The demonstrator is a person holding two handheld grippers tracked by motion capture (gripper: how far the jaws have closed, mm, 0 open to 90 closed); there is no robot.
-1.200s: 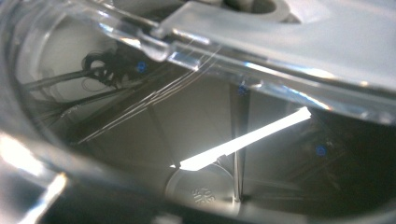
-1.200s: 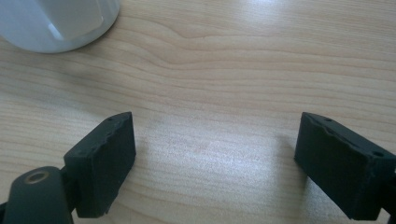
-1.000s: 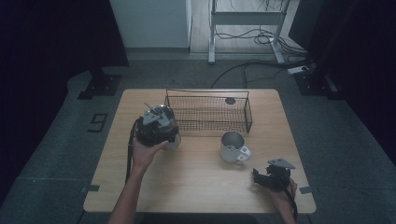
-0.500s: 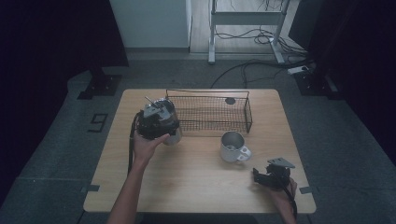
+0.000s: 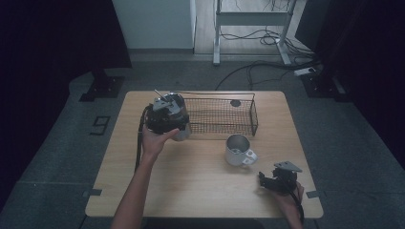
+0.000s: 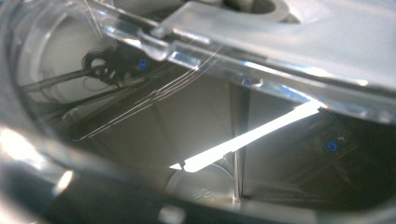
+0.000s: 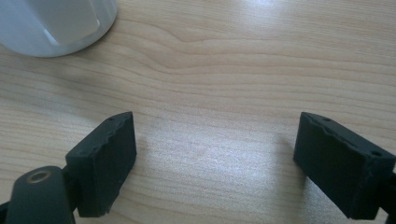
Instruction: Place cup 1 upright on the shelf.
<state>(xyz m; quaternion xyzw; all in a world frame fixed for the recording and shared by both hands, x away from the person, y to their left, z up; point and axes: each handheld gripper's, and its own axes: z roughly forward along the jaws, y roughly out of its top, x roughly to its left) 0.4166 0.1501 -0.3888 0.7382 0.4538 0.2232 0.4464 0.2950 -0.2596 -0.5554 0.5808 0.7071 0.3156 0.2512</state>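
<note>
My left gripper (image 5: 165, 114) hangs over the left end of the black wire basket (image 5: 219, 117), held up off the table by the person's hand. A clear plastic cup (image 5: 182, 133) sits under it and has risen with it, so the jaws look shut on it. In the left gripper view the clear cup (image 6: 280, 28) is pressed right up to the lens and hides the jaws. My right gripper (image 5: 262, 179) rests near the table's front right corner. In the right gripper view the right gripper (image 7: 215, 154) is open over bare wood, nothing between its pads.
A pale mug (image 5: 237, 149) stands in front of the basket, left of the right gripper; the same mug (image 7: 56, 23) is at the top left of the right gripper view. A small dark round thing (image 5: 235, 102) lies inside the basket. Wooden table (image 5: 191, 191); cables on the floor behind.
The left gripper has lifted with the clear cup and moved away from the person, toward the basket's left end. The right gripper has stayed put.
</note>
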